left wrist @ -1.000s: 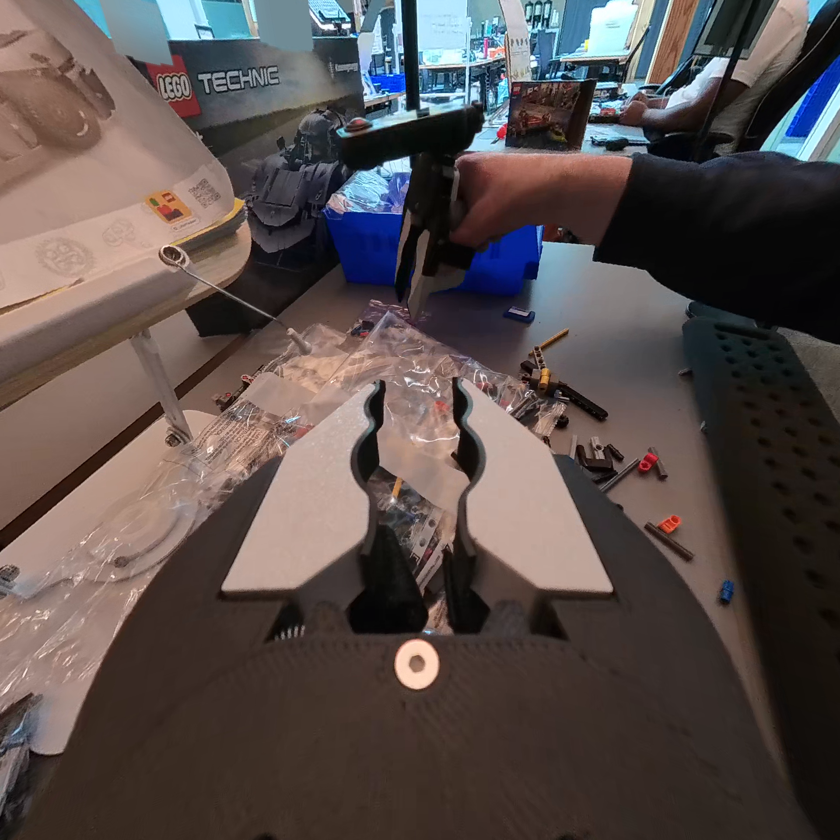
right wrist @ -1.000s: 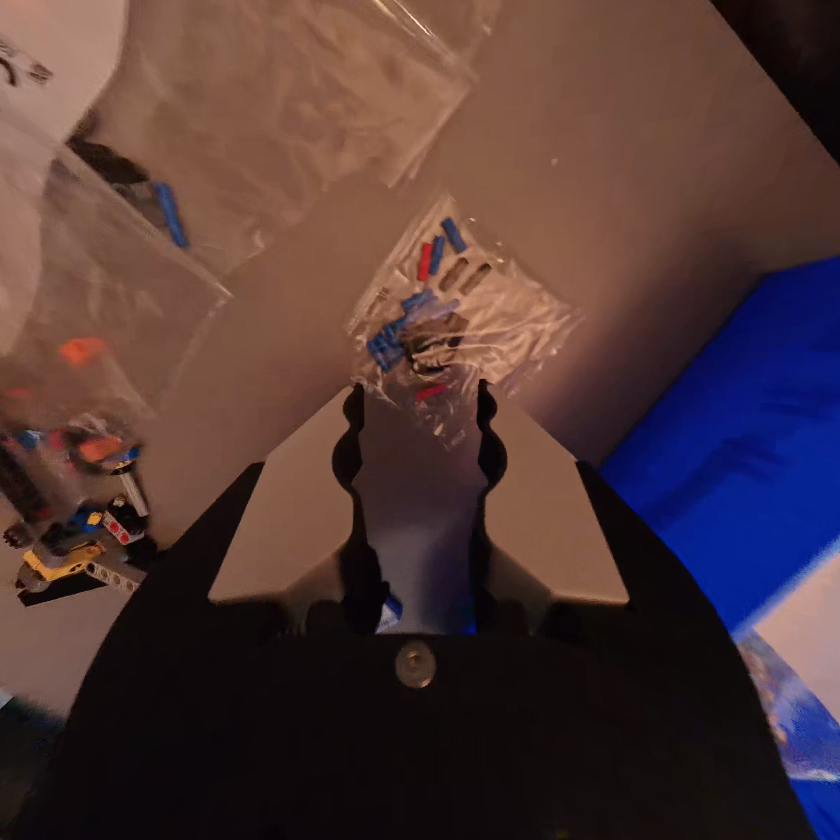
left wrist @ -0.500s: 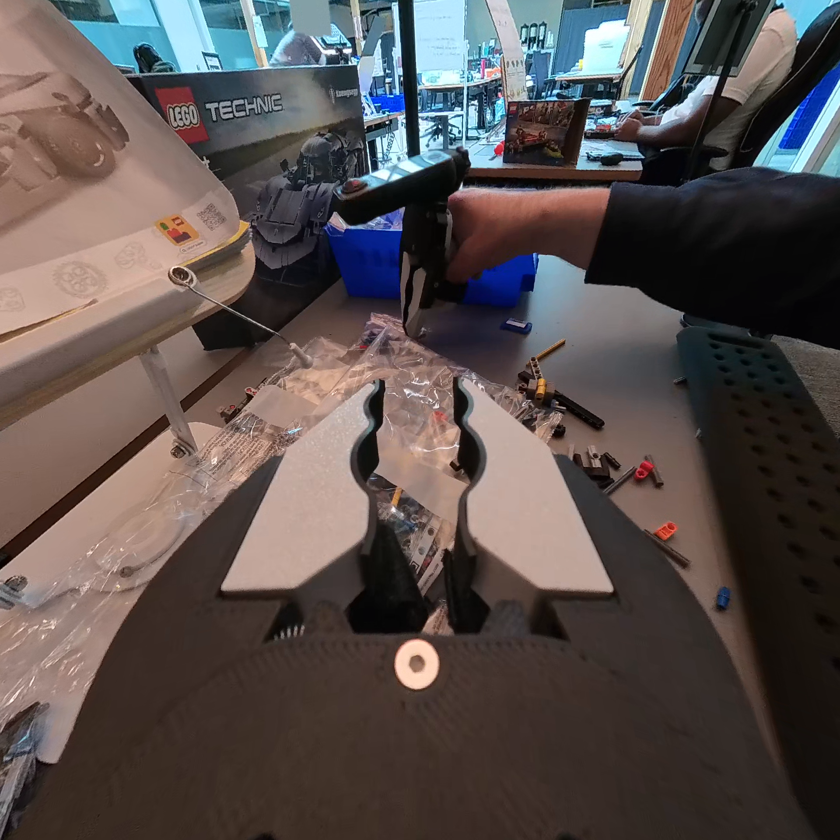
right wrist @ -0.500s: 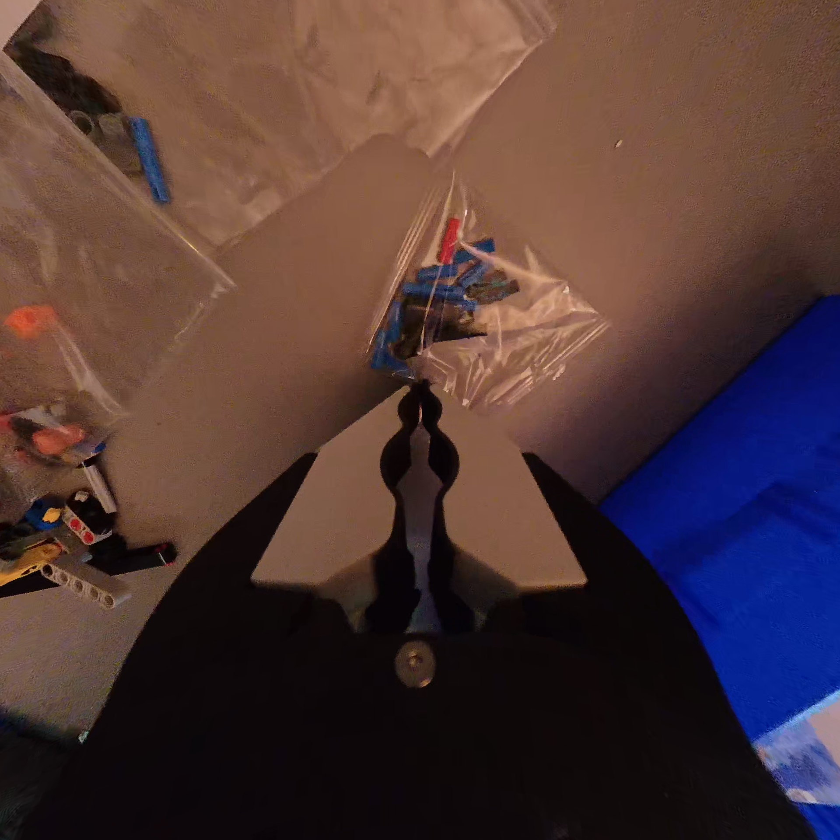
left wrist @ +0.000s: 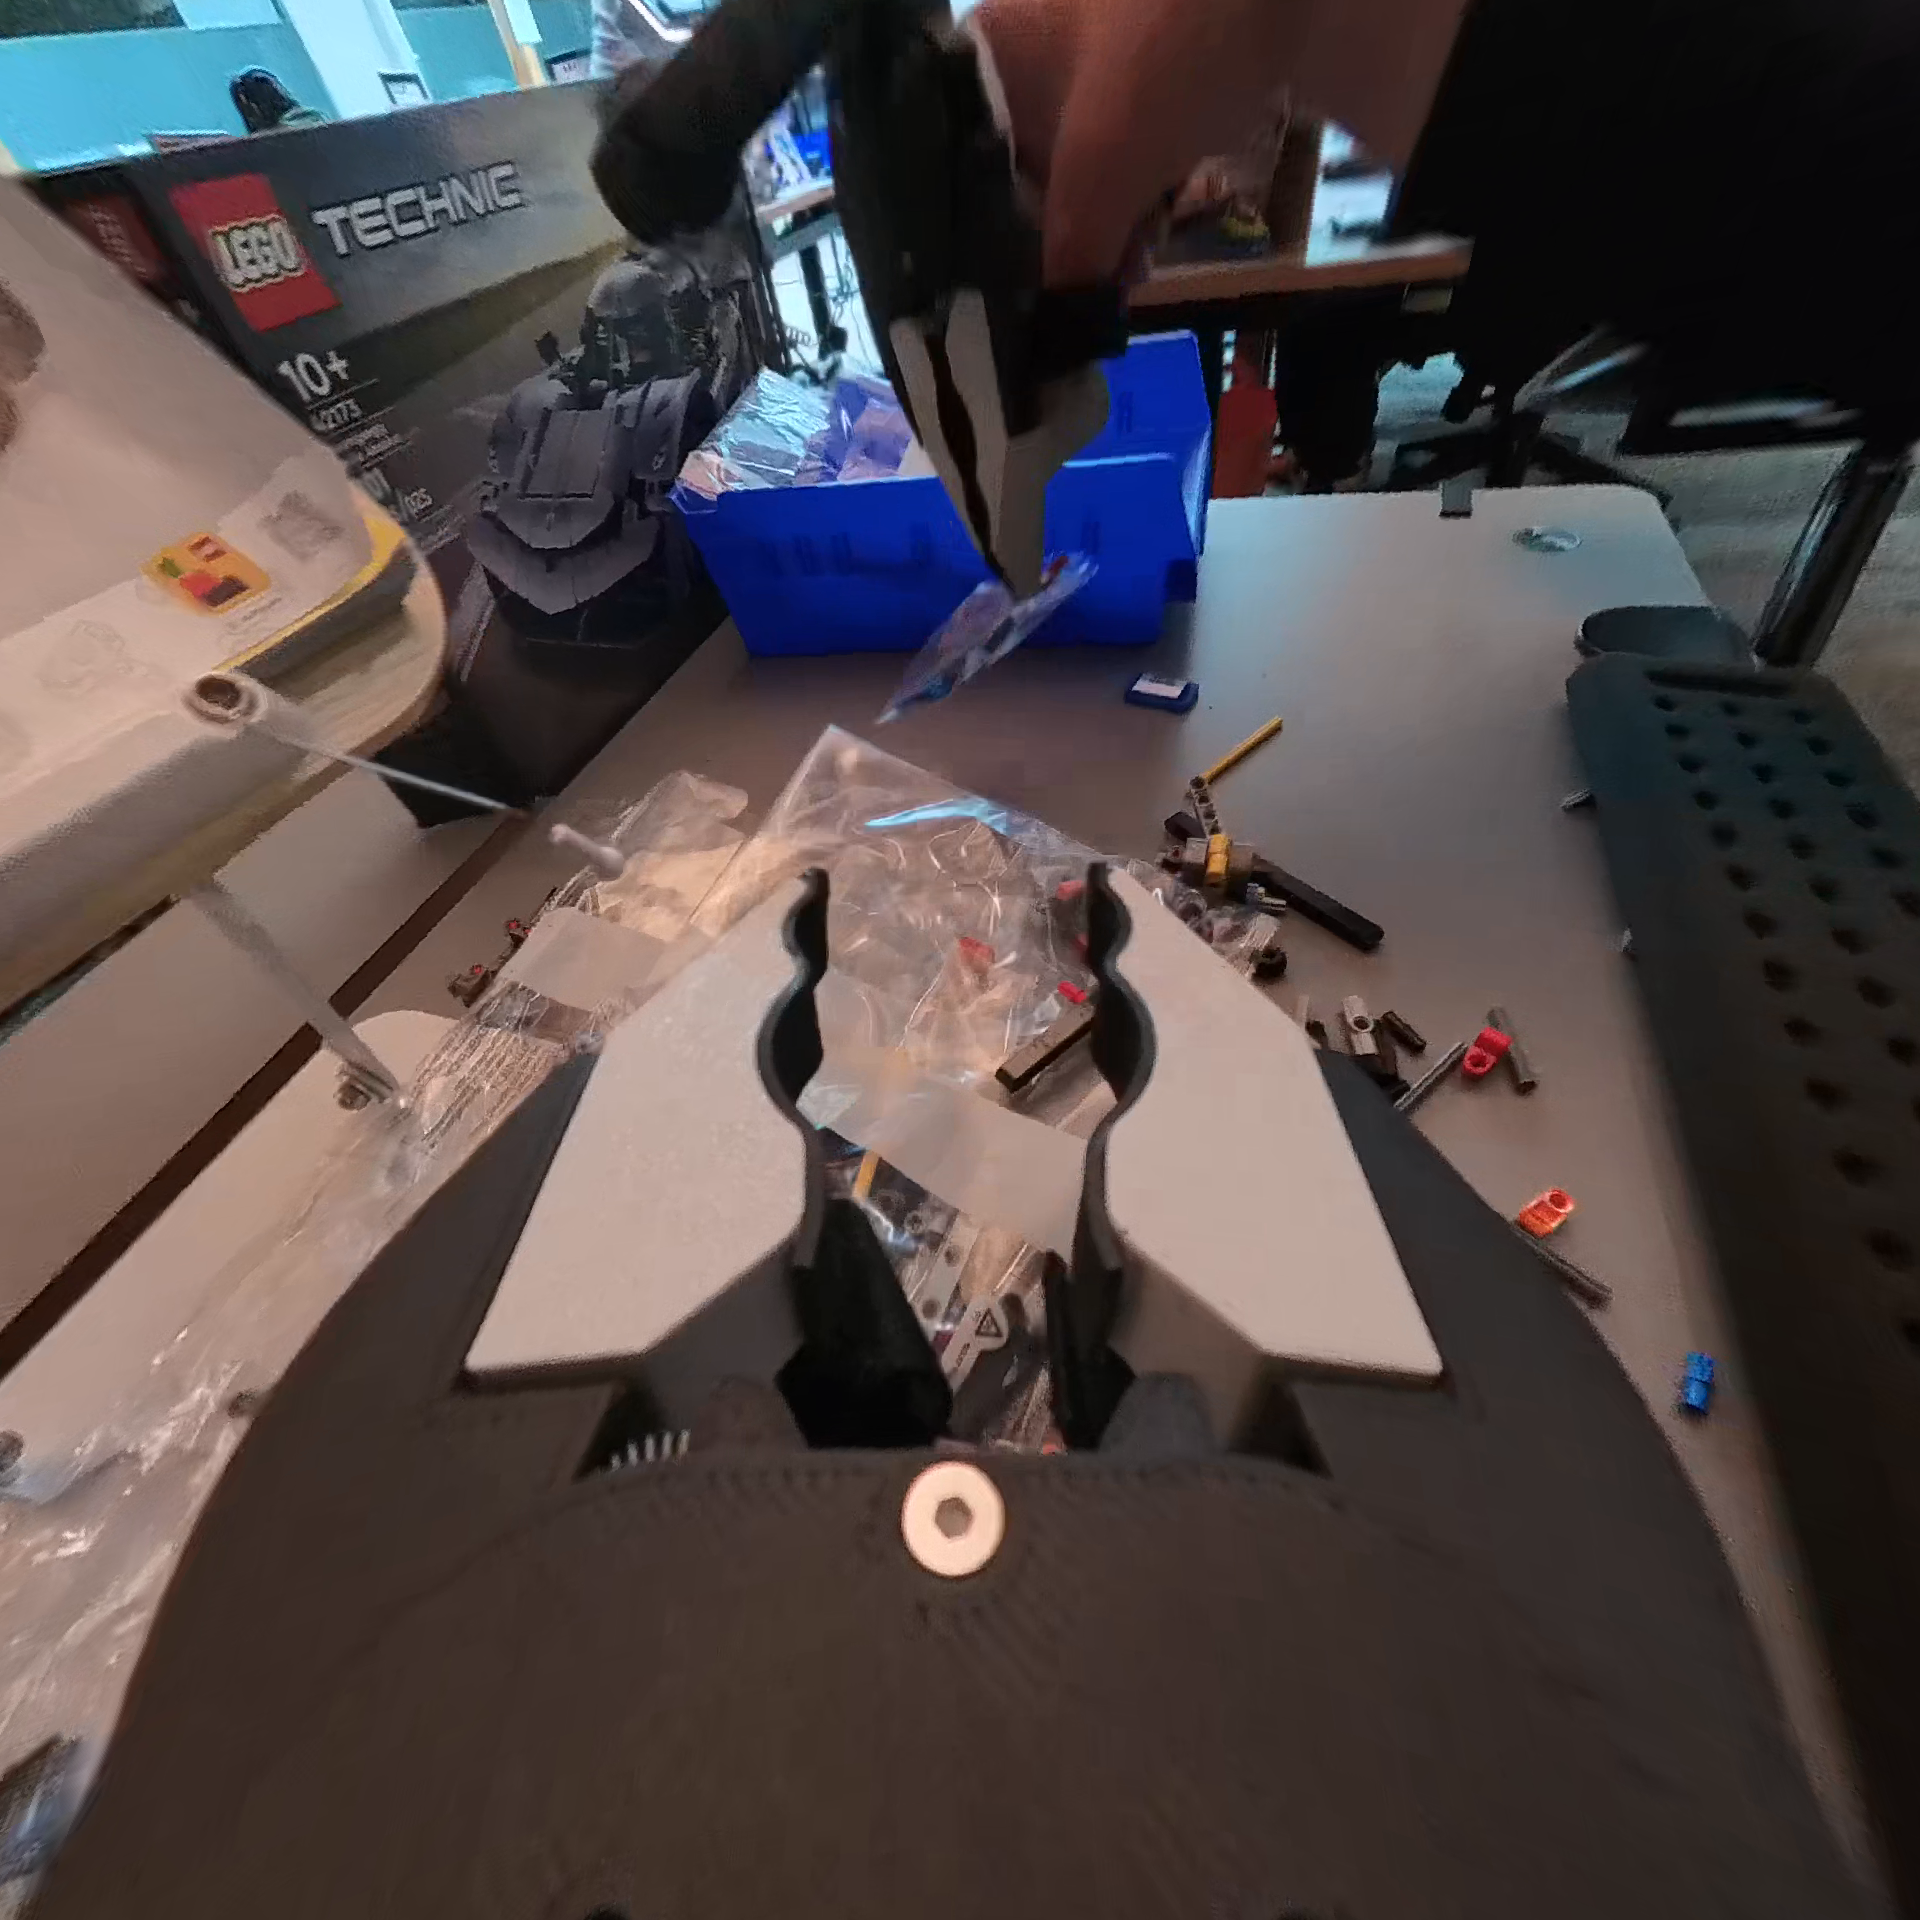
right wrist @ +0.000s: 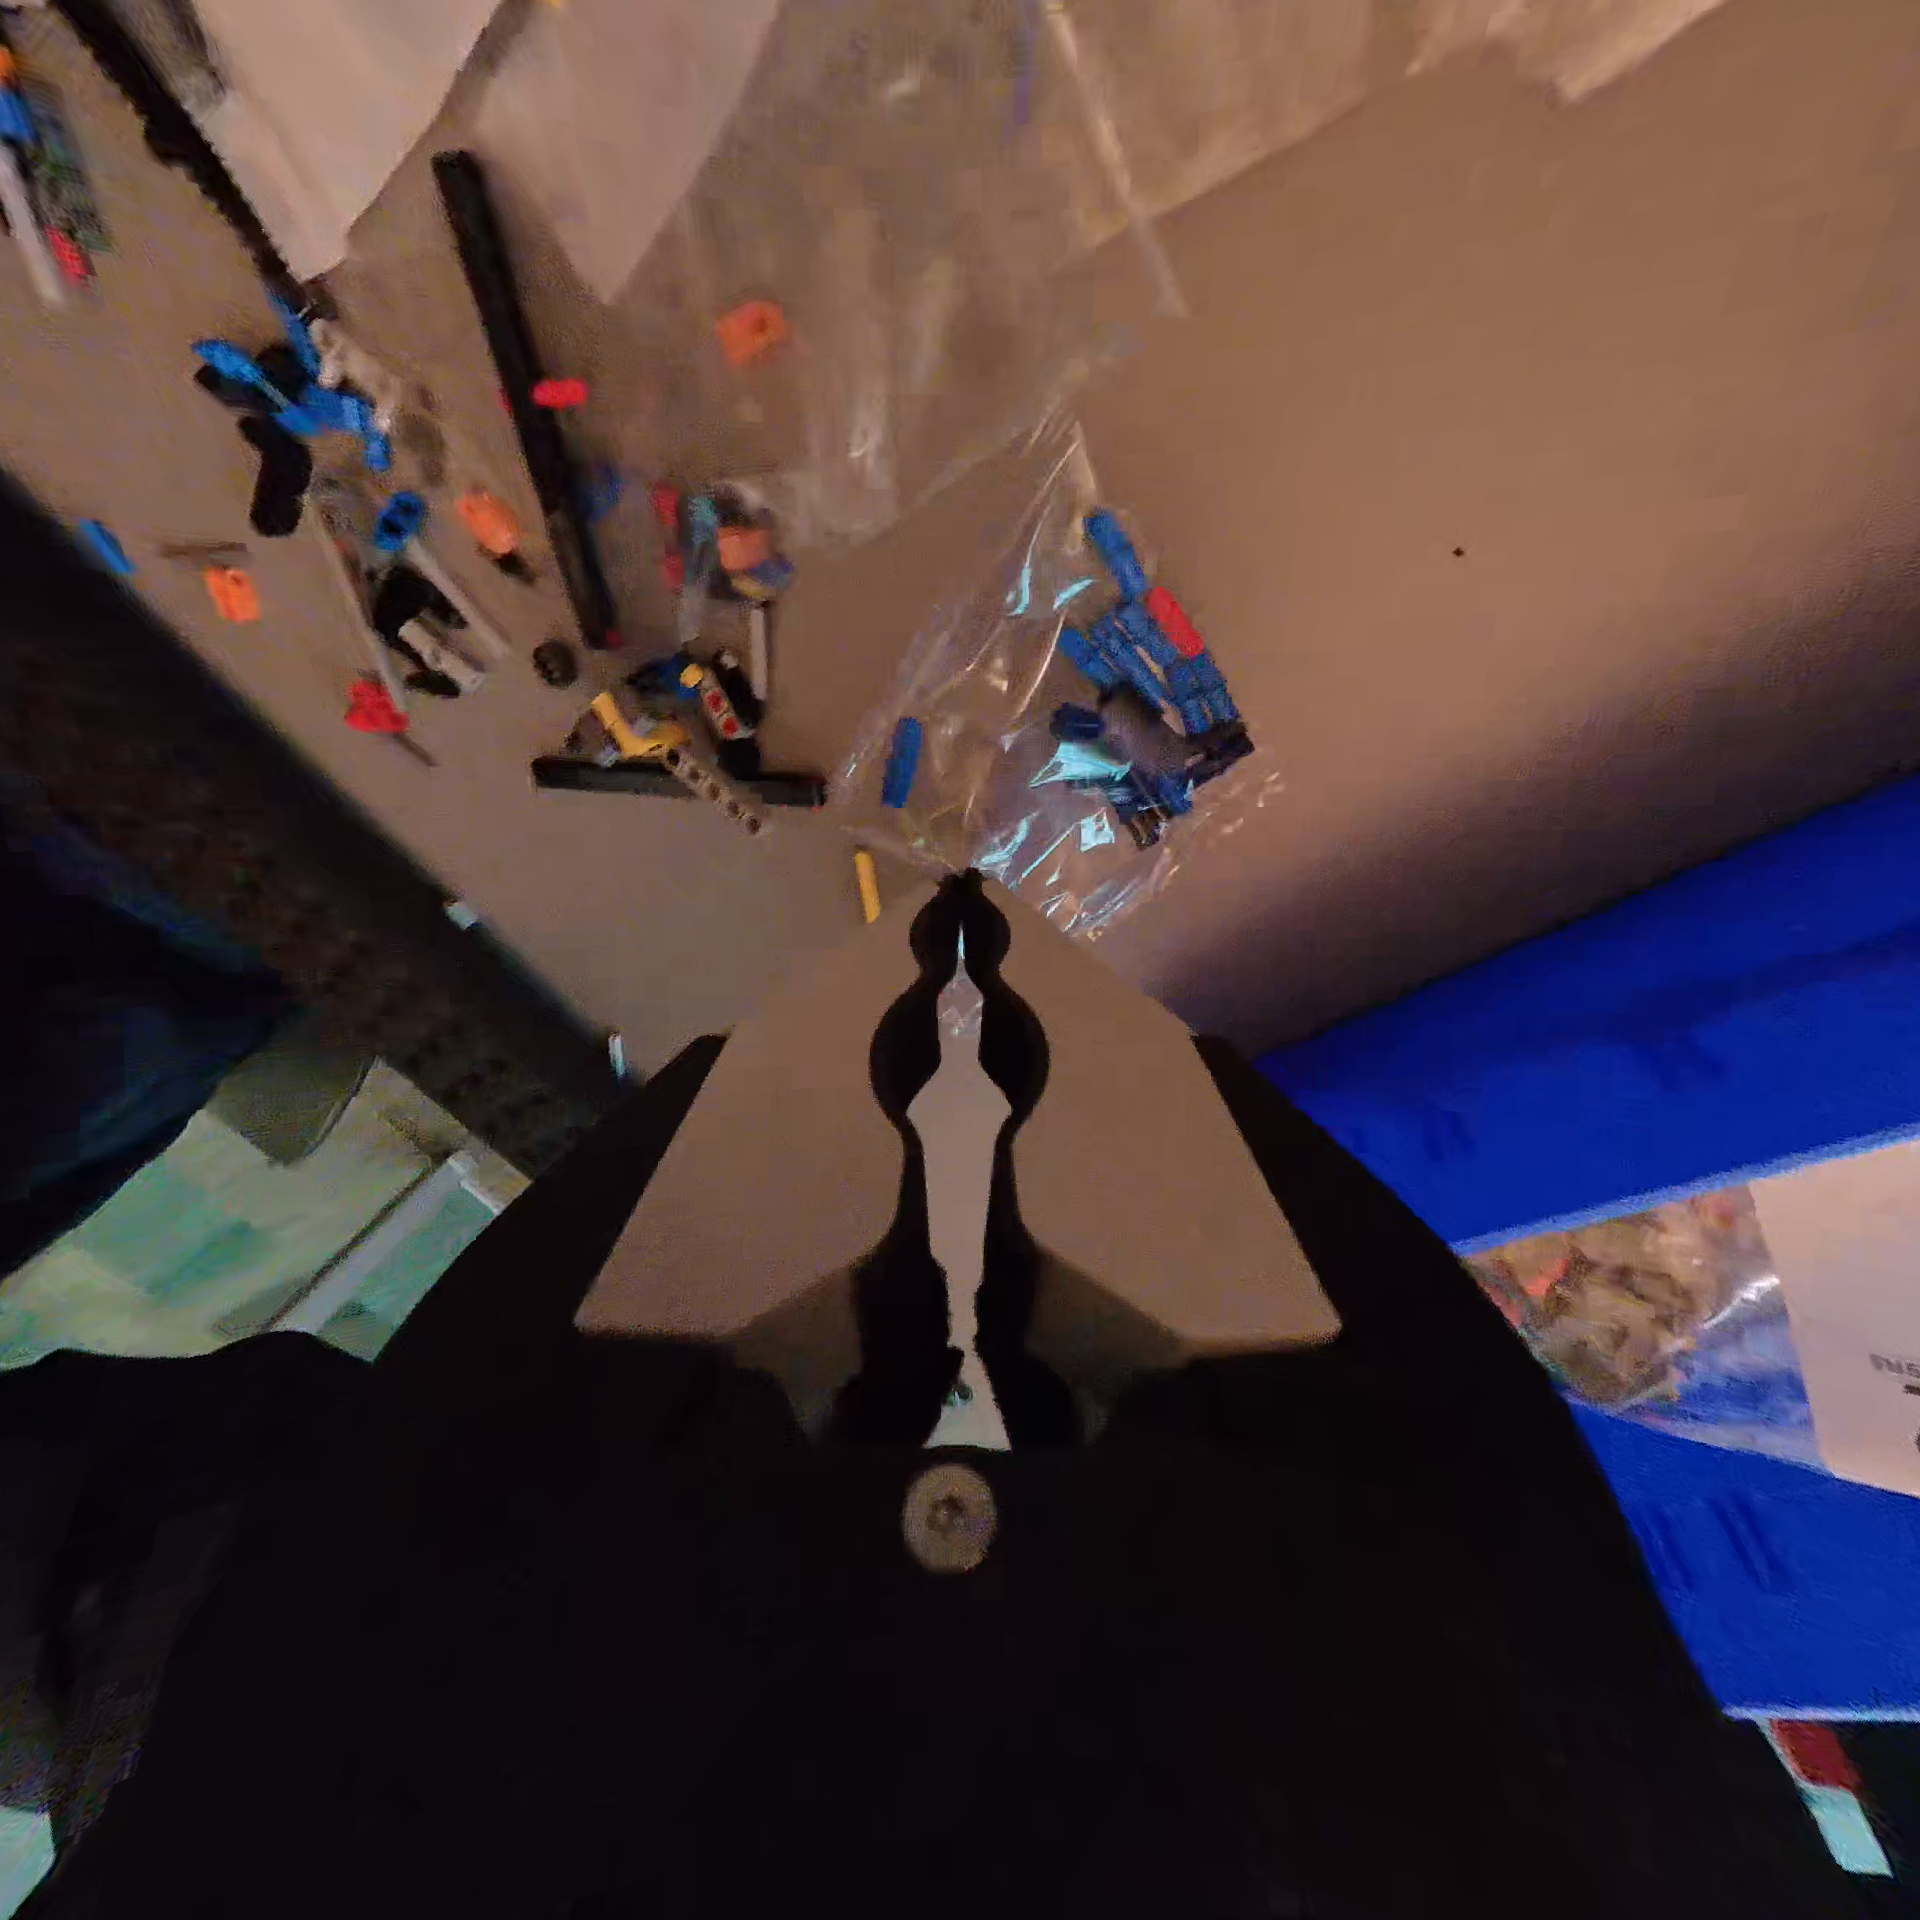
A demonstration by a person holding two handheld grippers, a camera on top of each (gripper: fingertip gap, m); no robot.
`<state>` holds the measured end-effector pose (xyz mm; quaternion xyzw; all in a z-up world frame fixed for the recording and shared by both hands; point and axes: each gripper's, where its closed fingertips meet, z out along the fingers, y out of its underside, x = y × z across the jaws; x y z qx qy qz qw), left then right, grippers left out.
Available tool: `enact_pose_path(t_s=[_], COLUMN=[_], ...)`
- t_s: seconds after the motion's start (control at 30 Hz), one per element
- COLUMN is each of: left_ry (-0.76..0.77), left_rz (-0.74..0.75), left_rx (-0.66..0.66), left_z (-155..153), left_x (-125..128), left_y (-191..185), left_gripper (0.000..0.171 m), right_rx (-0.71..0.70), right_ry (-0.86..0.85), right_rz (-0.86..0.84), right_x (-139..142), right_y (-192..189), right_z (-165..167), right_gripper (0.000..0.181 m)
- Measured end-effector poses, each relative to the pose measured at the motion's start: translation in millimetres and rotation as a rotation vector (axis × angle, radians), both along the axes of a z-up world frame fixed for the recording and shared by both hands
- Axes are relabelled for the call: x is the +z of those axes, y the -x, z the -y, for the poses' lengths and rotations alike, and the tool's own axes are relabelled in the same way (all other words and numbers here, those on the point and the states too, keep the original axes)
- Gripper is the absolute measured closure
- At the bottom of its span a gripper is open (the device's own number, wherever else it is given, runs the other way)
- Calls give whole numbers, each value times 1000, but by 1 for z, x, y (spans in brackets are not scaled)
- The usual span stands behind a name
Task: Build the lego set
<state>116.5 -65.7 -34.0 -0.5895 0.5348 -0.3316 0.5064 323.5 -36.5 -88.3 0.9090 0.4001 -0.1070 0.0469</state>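
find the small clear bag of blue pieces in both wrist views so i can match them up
Left wrist view: the small bag hangs upper centre from the shut right gripper, above the table, before the blue bin.
Right wrist view: the bag hangs centre, pinched at the gripper tips.
Shared landmark: the blue bin.

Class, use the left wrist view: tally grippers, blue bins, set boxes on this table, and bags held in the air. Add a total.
Grippers: 2, left gripper and right gripper
Blue bin: 1
Set box: 1
Held bag: 1
Total: 5
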Motion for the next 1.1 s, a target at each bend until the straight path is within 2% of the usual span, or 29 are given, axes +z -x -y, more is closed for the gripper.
enact_pose_path(t_s=[0.2,0.33,0.43,0.5,0.6,0.67,0.87,1.1], left_ry=[-114,-123,-115,-112,-98,-68,23,82], left_rz=[-112,-148,-184,-173,-147,-104,18,102], left_rx=[-41,-82,-72,-94,-85,-95,-120,-151], left_z=[24,39,40,44,40,39,37,37], left_x=[-15,-26,-35,-36,-31,-26,-11,1], left_y=[-37,-53,-58,-60,-55,-51,-45,-38], left_gripper=[105,104,113,130,161,171,171,171], right_rx=[231,348,408,437,450,425,370,280], right_ry=[81,120,153,159,144,117,-4,-120], right_rz=[32,27,31,15,-1,-27,-145,-345], right_x=[34,42,43,45,50,55,77,112], right_y=[50,88,110,124,139,149,164,167], right_z=[45,64,75,78,78,73,58,51], right_gripper=[181,181,181,181,181,181,177,155])
